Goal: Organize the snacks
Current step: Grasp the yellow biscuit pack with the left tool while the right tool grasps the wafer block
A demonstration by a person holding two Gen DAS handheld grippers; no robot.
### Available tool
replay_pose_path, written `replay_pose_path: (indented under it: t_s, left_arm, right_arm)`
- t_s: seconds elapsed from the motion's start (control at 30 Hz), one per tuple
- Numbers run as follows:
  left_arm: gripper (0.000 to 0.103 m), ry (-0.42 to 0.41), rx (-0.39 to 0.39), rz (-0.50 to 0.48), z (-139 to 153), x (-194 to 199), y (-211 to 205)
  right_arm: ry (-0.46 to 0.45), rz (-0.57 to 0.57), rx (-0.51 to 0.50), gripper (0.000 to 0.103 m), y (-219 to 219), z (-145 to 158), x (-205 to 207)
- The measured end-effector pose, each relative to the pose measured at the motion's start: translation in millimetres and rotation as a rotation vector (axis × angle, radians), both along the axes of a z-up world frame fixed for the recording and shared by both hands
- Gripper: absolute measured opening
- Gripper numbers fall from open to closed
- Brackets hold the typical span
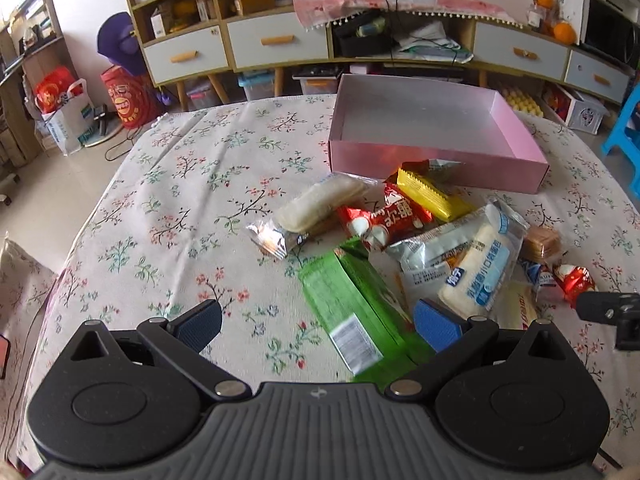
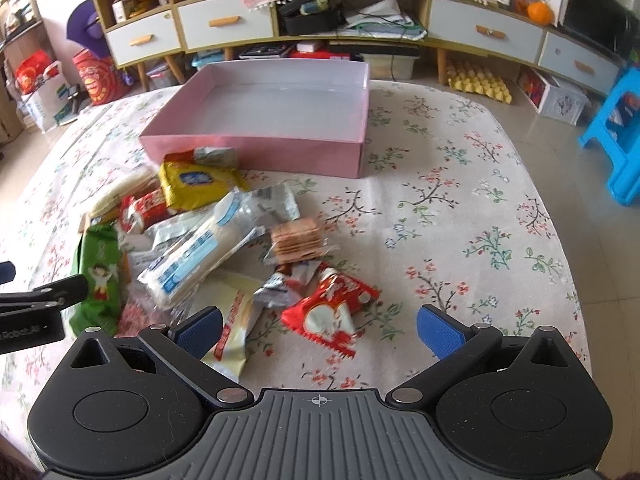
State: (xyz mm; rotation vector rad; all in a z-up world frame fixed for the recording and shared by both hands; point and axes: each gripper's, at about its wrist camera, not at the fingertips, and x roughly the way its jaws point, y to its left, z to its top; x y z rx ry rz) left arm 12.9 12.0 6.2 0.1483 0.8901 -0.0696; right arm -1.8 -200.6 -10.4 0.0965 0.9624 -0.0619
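A pile of wrapped snacks lies on the floral tablecloth in front of an empty pink box (image 1: 436, 160) (image 2: 256, 148). My left gripper (image 1: 318, 322) is open just above the cloth, and a green packet (image 1: 352, 304) (image 2: 100, 276) lies between its blue pads, nearer the right one. My right gripper (image 2: 320, 330) is open too, with a red packet (image 2: 332, 312) between its fingers. The pile also holds a yellow packet (image 1: 432, 194) (image 2: 196, 184), a white-and-blue bread pack (image 1: 476, 264) (image 2: 200, 252), a pale roll (image 1: 320, 204) and a stack of crackers (image 2: 296, 240).
The table's left edge (image 1: 92, 216) drops to the floor, where bags and a red drum stand. A long cabinet with drawers (image 1: 280, 44) runs behind the table. A blue stool (image 2: 616, 124) stands at the right. Bare tablecloth (image 2: 472, 220) spreads right of the pile.
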Motion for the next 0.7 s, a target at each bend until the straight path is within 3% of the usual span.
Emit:
replay_pose_path:
  t_s: [0.33,0.5,0.7]
  left_arm:
    - [0.103,0.169,-0.139,-0.065,4,40,13]
    - [0.098,0.176,-0.213,-0.091,3,53,10]
    - [0.089,0.067,-0.239,-0.271,-4,67,-6]
  right_arm:
    - [0.055,-0.005,0.056,0.103,-13,17,33]
    - [0.080,-0.003,0.080,0.103,-19,12,56]
    - [0.092,-0.010,0.289,0.102,-41,-14,73]
